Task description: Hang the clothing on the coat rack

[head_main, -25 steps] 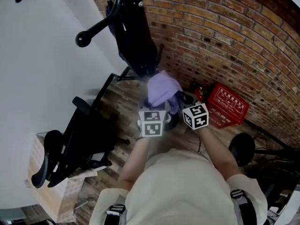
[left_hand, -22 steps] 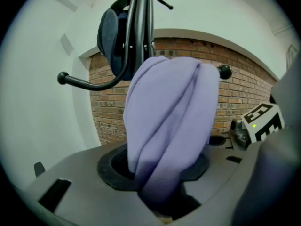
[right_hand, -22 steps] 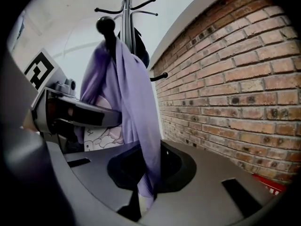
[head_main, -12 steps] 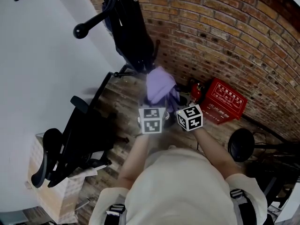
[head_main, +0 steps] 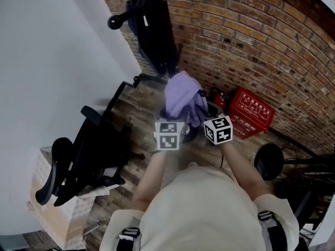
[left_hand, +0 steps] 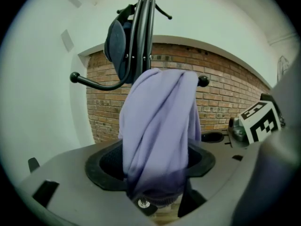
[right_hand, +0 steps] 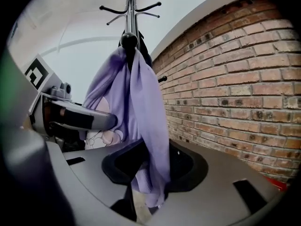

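Garment [left_hand: 160, 126], lilac, draped over a hook [left_hand: 203, 81] of the coat rack [left_hand: 143, 32] beside the brick wall [left_hand: 230, 98]. Your left gripper [left_hand: 162, 205] and right gripper [right_hand: 143, 204] have just been opening; the cloth's lower folds hang loose between both sets of parted jaws.
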{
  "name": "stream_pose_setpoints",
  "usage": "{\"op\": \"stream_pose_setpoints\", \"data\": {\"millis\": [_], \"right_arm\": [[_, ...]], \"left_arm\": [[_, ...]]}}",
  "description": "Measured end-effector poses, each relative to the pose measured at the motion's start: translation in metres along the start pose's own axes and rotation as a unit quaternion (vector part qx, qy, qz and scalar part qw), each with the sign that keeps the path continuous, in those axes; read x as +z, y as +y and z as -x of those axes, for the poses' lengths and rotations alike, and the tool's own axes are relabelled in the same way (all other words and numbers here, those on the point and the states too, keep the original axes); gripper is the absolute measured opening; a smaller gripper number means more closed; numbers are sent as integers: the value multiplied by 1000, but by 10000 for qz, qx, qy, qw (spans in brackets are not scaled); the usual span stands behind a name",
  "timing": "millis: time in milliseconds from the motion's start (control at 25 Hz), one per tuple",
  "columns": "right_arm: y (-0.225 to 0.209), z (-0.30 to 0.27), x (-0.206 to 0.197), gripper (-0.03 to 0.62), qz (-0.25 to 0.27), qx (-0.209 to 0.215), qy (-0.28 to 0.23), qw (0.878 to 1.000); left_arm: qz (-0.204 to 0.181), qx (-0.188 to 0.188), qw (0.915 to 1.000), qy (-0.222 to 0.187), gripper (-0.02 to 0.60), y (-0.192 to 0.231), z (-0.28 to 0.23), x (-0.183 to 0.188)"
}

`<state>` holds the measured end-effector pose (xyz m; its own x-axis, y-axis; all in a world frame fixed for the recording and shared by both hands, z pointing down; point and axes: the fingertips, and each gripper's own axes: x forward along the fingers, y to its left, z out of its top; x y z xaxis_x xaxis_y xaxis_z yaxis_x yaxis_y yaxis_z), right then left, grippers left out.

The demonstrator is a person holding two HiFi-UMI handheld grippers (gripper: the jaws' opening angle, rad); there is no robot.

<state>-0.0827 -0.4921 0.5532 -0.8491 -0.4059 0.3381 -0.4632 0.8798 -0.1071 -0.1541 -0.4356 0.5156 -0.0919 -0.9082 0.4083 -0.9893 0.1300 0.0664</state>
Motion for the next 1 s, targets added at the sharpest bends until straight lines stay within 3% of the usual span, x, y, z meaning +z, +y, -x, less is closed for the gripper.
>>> {"op": "stream_pose_setpoints", "data": {"millis": [280, 480, 720, 1000], "right_arm": [[-2, 27, 6, 163, -92, -308, -77, 9995], [7, 51, 8, 164, -226, -495, -217, 9983], [39, 80, 8, 161, -334, -504, -353, 9975], [92, 115, 7, 124, -320, -369, -592, 9970]], "left_arm": [[80, -64, 9998, -157, 328, 7, 31, -4], [-28, -50, 9999, -156, 333, 9, 57, -9], [142, -52, 9990, -410, 328, 12, 93, -10], [227, 53, 9982, -548, 168, 11, 138, -28]]}}
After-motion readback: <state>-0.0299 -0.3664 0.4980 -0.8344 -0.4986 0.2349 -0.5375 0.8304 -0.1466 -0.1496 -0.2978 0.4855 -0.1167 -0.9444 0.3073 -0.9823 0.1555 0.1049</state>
